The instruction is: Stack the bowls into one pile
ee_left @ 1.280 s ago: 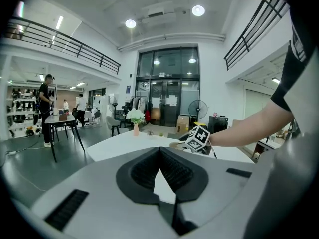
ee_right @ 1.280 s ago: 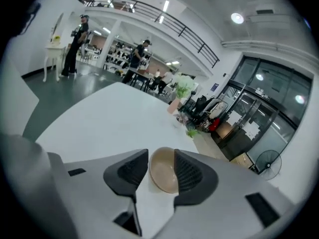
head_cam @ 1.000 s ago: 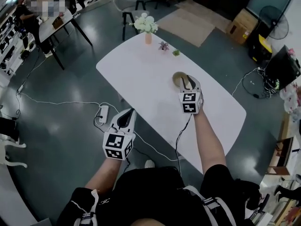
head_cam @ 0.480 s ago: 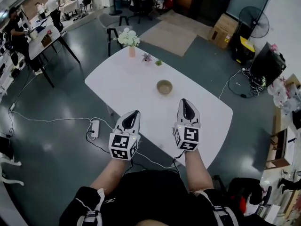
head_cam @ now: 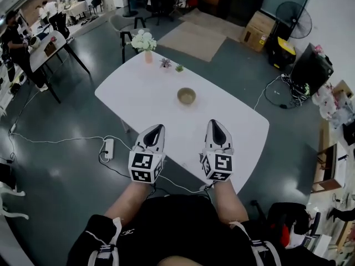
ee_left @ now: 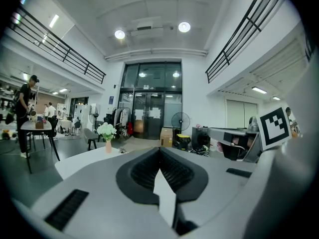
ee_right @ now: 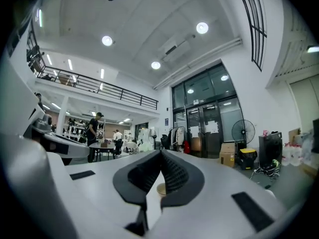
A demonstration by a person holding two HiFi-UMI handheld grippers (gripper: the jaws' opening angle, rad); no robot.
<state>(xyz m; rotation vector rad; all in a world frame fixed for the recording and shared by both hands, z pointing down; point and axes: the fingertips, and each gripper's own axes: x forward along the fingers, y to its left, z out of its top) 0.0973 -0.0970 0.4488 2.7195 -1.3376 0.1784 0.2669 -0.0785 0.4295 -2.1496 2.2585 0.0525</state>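
A tan bowl pile (head_cam: 186, 96) stands alone in the middle of the white oval table (head_cam: 133, 93). Both grippers hover side by side over the table's near edge, well short of the bowls. My left gripper (head_cam: 157, 128) is shut with nothing in it, and in the left gripper view (ee_left: 160, 149) its dark pads meet. My right gripper (head_cam: 214, 123) is also shut and empty. In the right gripper view (ee_right: 160, 154) the bowl pile (ee_right: 160, 188) shows small, far beyond the closed jaws.
A vase of white flowers (head_cam: 143, 41) and two small potted plants (head_cam: 165, 63) stand at the table's far end. A power strip (head_cam: 108, 148) and cables lie on the floor at the left. People stand at another table (head_cam: 47, 43) far left.
My right gripper has left the bowl pile, shut, and drawn back toward the person. The left gripper has moved up beside it. The bowls stay on the table.
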